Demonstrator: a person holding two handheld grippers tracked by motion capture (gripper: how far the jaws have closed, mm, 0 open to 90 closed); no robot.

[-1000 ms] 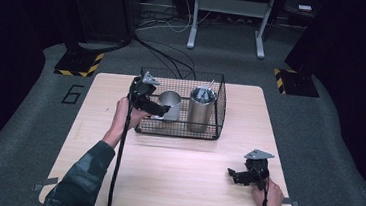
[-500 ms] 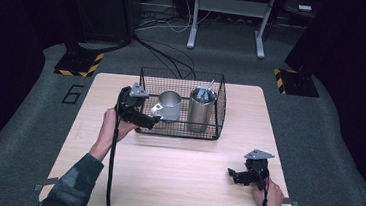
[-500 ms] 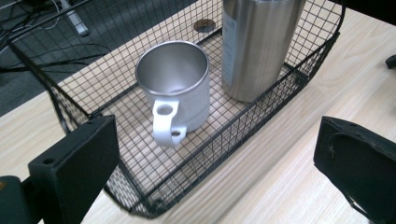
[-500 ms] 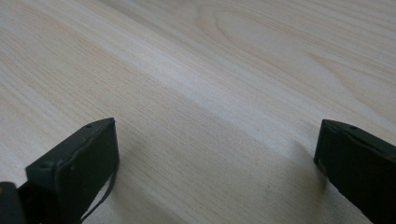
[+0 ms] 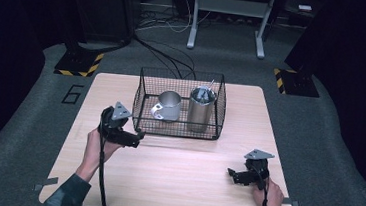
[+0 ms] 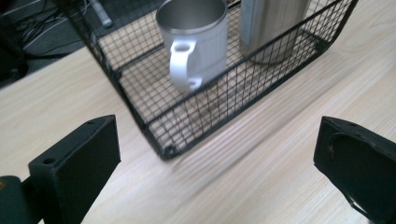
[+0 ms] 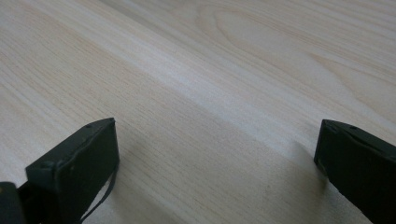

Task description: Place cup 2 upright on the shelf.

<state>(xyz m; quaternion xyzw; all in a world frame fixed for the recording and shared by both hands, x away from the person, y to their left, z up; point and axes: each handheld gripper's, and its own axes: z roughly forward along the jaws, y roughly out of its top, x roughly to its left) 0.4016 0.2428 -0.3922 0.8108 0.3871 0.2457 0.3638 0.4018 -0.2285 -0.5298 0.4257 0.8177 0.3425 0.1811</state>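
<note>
A black wire basket (image 5: 144, 97) (image 6: 140, 116) stands on the far middle of the wooden table (image 5: 174, 182). Inside it a steel mug (image 5: 169, 105) (image 6: 198, 35) with a white handle stands left of a tall steel tumbler (image 5: 201, 109) (image 6: 271, 23). My left gripper (image 5: 135, 138) (image 6: 217, 172) hovers just outside the basket's near left corner, open with nothing between its jaws. My right gripper (image 5: 232, 176) (image 7: 217, 172) rests low over the table's near right part, open over bare wood.
Beyond the table lie black cables (image 5: 161, 36) on a grey floor, a metal stand's legs (image 5: 228, 21), and yellow-black striped blocks (image 5: 79, 64) (image 5: 293, 80). A "6" (image 5: 73, 93) is marked on the floor at the left.
My left gripper has drawn back from the mug in the basket, toward the near left, and now sits outside the basket's corner. The right gripper has stayed put.
</note>
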